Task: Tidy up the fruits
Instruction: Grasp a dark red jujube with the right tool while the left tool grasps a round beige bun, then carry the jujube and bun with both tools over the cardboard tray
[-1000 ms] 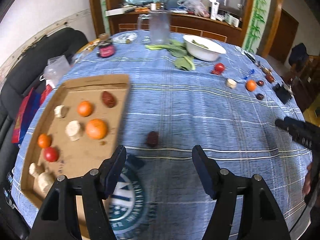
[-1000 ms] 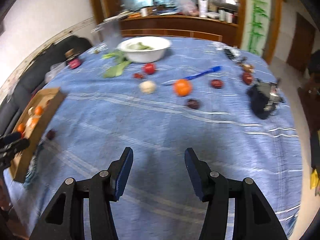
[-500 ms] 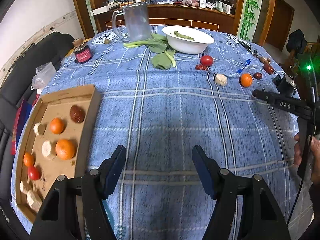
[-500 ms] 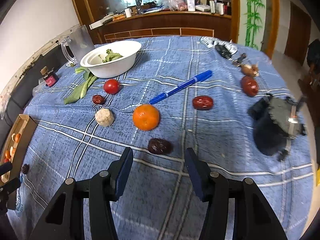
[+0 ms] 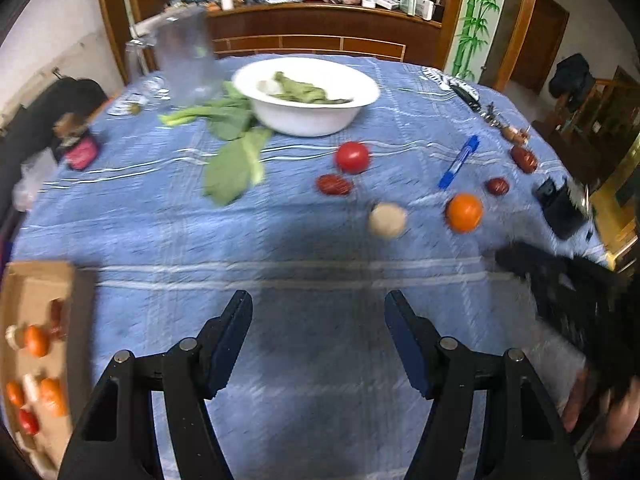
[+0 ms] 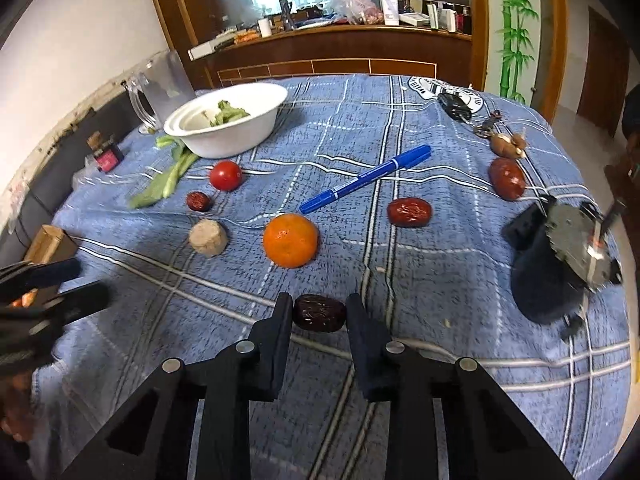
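Fruit lies scattered over a surface (image 5: 320, 240) covered in a blue checked cloth. Seen from the left wrist, the left tool (image 5: 318, 334) hangs over bare cloth near the front edge, its jaws well apart with nothing between them. At the left edge sits a cardboard tray (image 5: 38, 284) holding small oranges, a red tomato and pale chunks; the picture is blurred there. Toward the far edge stands a white bowl (image 5: 306, 114) with greens inside, loose green leaves (image 5: 232, 168) beside it and a clear jug (image 5: 184, 60) behind. Between bowl and front edge lie a tomato (image 5: 352, 157), a red date (image 5: 334, 185), a pale round chunk (image 5: 387, 220) and an orange (image 5: 464, 212). A blue pen (image 5: 458, 162) lies near the right edge. The right tool shows as a dark blur at the right edge, with part of a hand below it.

From the right wrist, the right tool (image 6: 318, 314) has just closed its jaws onto a dark date (image 6: 319, 313), which rests on the cloth toward the front edge with both pads against its ends. Just beyond it sits the orange (image 6: 291, 240), with the pale chunk (image 6: 208, 237) to its left and a red date (image 6: 409, 212) to its right. The pen (image 6: 366, 178) lies slantwise behind the orange. The tomato (image 6: 225, 175) and a small dark date (image 6: 198, 201) sit near the bowl (image 6: 228, 120). A black pouch (image 6: 560, 264) lies at the right edge.
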